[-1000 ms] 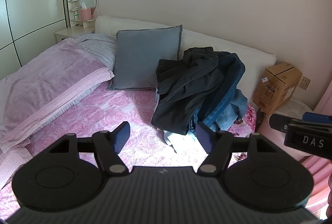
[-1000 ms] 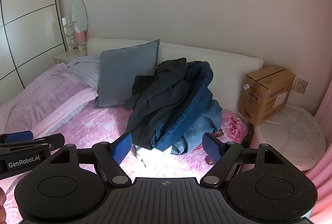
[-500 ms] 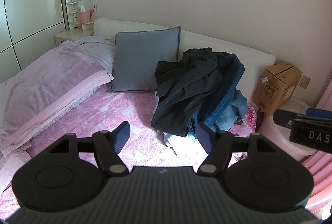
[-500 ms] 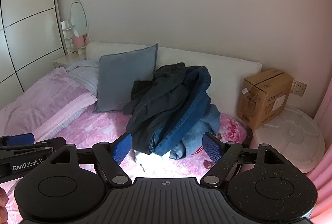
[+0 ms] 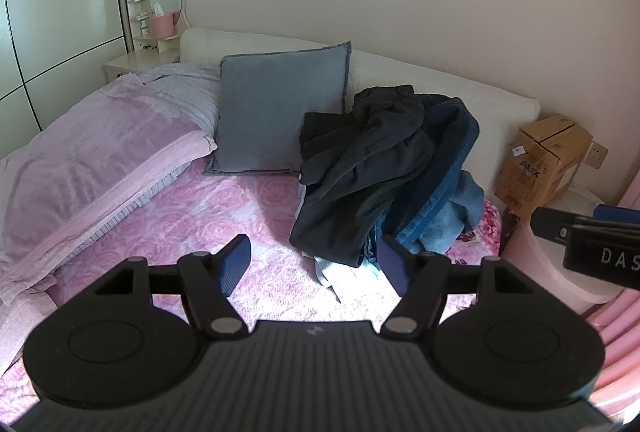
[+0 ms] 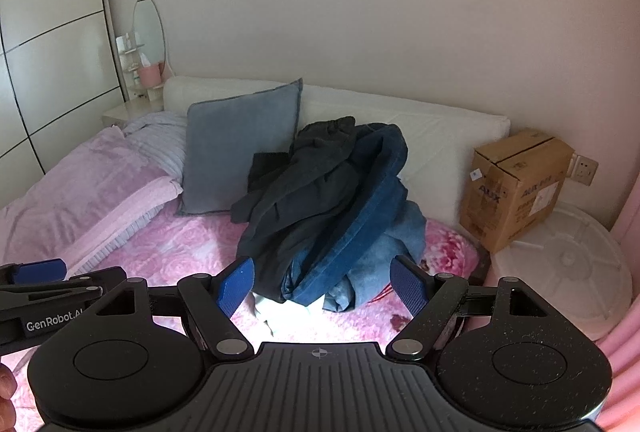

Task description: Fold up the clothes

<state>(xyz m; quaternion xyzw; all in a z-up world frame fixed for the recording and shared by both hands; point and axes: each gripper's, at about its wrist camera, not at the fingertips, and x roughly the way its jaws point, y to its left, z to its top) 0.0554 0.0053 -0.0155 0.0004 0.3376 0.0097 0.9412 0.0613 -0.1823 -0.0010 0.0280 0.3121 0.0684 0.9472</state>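
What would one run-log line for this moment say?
phase: approach | left gripper: open, empty | right gripper: open, empty | target: clothes pile unfolded on bed, beside grey cushion | contact: none

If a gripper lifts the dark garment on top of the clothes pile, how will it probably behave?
The dark garment is crumpled in soft folds, so it will likely hang floppy and unfold when lifted. It drapes over the blue jeans, so it may drag them along. It looks thick, so probably fairly heavy for cloth.
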